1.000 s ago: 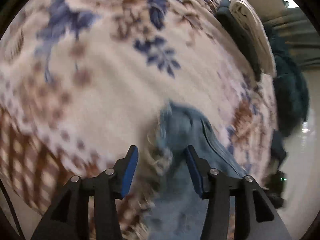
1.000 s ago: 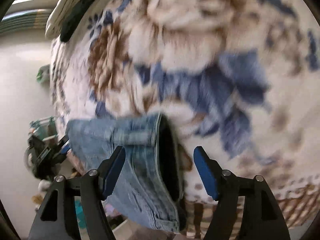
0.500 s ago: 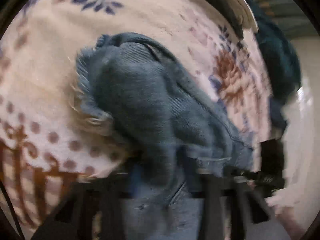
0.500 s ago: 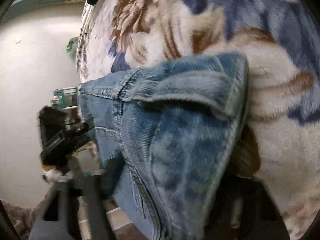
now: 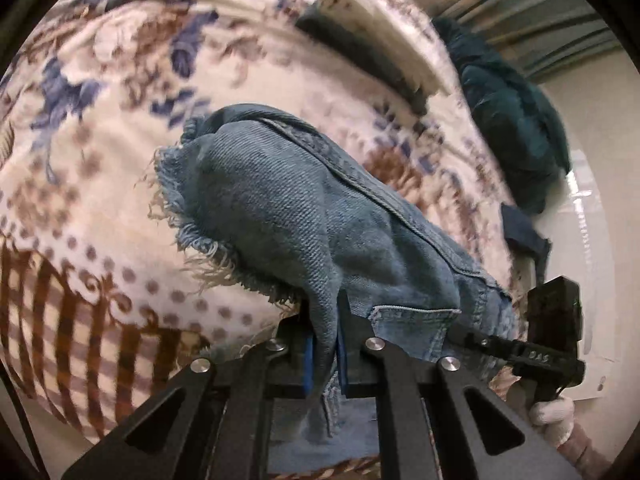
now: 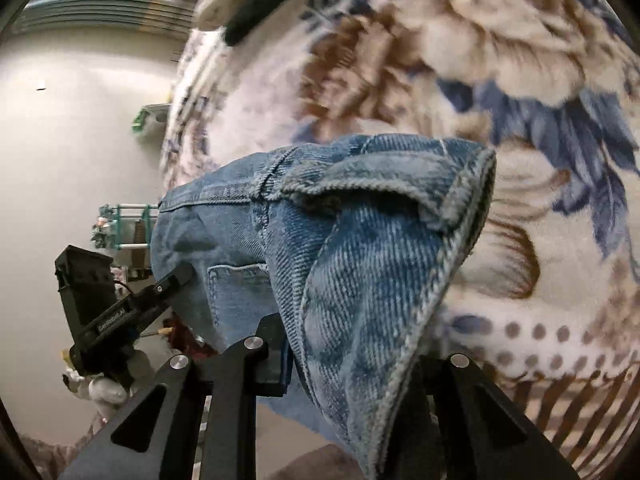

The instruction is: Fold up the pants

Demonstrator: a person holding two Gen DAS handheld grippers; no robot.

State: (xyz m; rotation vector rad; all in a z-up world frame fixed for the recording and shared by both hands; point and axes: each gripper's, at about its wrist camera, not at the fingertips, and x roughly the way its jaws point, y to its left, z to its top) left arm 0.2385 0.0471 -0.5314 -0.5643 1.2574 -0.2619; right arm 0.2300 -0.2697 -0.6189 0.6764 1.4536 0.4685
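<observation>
Blue denim pants (image 5: 304,208) with a frayed hem drape over a floral blanket (image 5: 100,168). My left gripper (image 5: 325,356) is shut on a fold of the denim near the frayed leg end. My right gripper (image 6: 340,360) is shut on the waistband end of the pants (image 6: 360,248), which hides its right finger. Each gripper shows in the other's view: the right one at the right edge of the left wrist view (image 5: 548,336), the left one at the left of the right wrist view (image 6: 108,316). The pants hang between them above the blanket.
A stack of folded clothes (image 5: 376,44) lies at the far side of the blanket, also in the right wrist view (image 6: 224,8). A dark teal garment (image 5: 516,128) hangs beyond it. A pale floor (image 6: 80,128) lies past the blanket's edge.
Both grippers were open around the denim a second ago. They have closed on it and lifted it off the blanket.
</observation>
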